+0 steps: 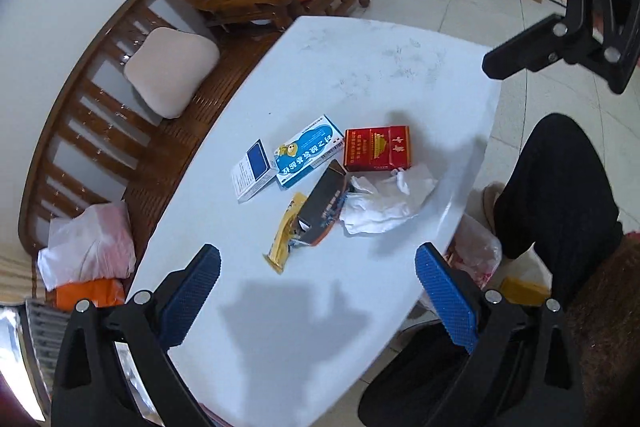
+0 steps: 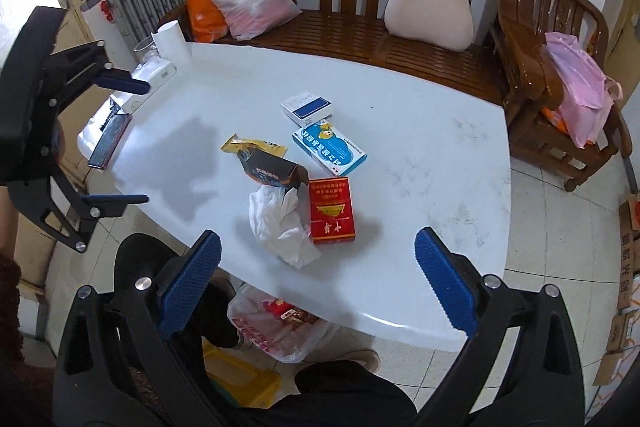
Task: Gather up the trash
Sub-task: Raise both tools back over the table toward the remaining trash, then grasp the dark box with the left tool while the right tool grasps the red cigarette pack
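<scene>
My left gripper [image 1: 318,291] hangs over the near part of the white counter [image 1: 360,67], fingers [image 1: 192,291] spread wide and grasping nothing. My right gripper [image 2: 318,287] hangs over the counter edge nearest me, its fingers [image 2: 446,287] likewise released and empty.

The trash lies in one cluster ahead of both pairs of fingers, well apart from them. Seen from the left gripper, the yellow wrapper [image 1: 284,239] is nearest, just ahead between the fingers, with the dark carton [image 1: 322,203] lying across it. The tissue [image 1: 384,203] is crumpled beside the carton toward the right finger, touching the red pack [image 1: 376,149] beyond it. Farther out lie the blue box [image 1: 310,155] and, toward the left finger, the white box [image 1: 254,175], edge to edge.

From the right gripper, the tissue [image 2: 280,227] and red pack [image 2: 332,211] are nearest, straight ahead between the fingers.

A plastic bag [image 2: 280,327] sits on the floor under the counter edge, below my right fingers.
</scene>
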{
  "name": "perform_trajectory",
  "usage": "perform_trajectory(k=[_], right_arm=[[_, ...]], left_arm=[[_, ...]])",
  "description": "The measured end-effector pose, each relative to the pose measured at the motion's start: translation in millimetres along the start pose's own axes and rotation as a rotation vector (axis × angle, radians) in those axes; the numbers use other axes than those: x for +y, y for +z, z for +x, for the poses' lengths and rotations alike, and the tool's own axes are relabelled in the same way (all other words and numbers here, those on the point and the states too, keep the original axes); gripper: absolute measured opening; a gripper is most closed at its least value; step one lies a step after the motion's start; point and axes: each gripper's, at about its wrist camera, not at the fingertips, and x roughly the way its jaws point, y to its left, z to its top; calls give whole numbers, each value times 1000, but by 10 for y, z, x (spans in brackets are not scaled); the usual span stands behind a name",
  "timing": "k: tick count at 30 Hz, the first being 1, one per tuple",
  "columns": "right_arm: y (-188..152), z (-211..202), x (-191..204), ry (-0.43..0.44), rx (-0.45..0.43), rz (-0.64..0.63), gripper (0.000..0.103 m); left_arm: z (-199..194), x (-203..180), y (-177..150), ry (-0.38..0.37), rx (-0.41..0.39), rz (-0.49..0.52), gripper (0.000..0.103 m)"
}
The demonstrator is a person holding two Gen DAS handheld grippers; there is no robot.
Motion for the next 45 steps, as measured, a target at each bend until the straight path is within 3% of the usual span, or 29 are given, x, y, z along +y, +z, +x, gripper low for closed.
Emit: perform_trajectory(k=[17,37,43,45], right_arm=[[219,1105,-171,-8,179,-21,95],[118,1955,-262,-7,288,-51,94],[81,2102,-258,-4,316,-61,94],[72,2141,-255,-13,322,-69,92]], left_arm=[[1137,228,91,-154,116,61,95],[1610,260,201,-238,97,52,95],[1701,280,212,-250,100,28,92],[1719,272,219,-246,100,27,84]])
